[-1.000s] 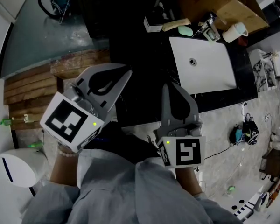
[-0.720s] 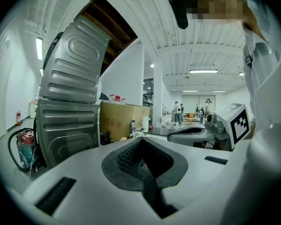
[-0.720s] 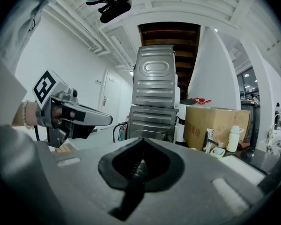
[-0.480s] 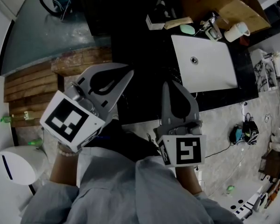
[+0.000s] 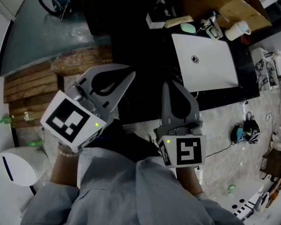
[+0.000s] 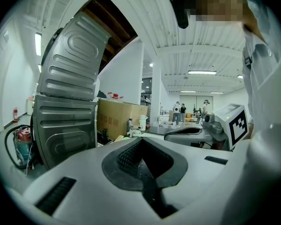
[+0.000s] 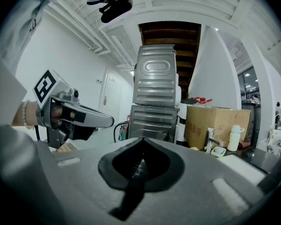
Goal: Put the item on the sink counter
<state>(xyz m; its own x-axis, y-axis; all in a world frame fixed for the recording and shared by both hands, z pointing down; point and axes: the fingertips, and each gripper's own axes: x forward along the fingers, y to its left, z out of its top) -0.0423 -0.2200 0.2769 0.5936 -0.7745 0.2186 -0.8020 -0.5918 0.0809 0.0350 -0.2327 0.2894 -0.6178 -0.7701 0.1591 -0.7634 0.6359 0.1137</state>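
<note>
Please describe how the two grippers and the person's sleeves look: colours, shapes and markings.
The left gripper and the right gripper are light grey, wedge-shaped shells with a dark teardrop opening on top. Each carries a white cube with black square markers and a small green light. The person wears pale grey-blue sleeves and a beaded bracelet on the left wrist.

counter (image 5: 140, 64) left of sink (image 5: 206, 67): open | behind sink: faucet (image 5: 210, 28), cup (image 5: 236, 31), cardboard box (image 5: 225, 3)
</note>
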